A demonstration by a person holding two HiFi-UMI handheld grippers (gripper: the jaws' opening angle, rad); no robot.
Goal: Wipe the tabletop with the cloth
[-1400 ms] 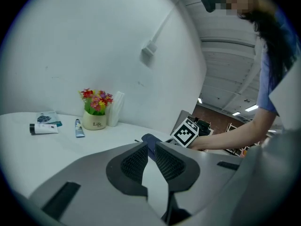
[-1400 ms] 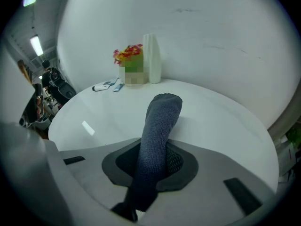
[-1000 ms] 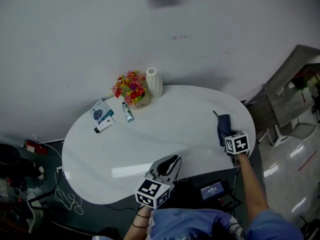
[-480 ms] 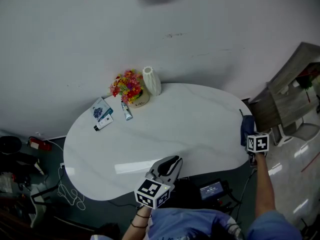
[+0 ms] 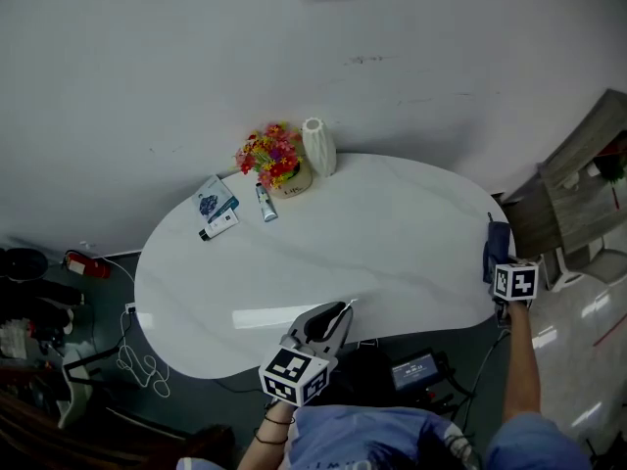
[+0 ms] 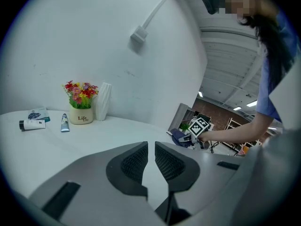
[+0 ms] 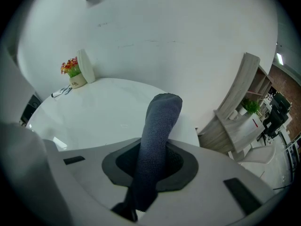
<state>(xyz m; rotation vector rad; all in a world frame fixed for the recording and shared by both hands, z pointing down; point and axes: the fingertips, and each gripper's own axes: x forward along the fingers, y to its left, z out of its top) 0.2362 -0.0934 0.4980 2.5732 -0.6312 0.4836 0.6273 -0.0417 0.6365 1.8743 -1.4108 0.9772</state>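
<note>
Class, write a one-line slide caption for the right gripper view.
Right gripper clamps a dark blue cloth, with the white table stretching away beyond it.

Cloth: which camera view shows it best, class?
The right gripper view: the cloth fills the centre, clamped between the jaws, knit visible. The head view shows a small dark strip at the table edge; the left gripper view, a distant blue bundle.

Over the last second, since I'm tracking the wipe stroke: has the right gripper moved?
Yes. The right gripper, shut on the cloth, has slid right, away from the flower pot, to the right edge of the table.
</note>
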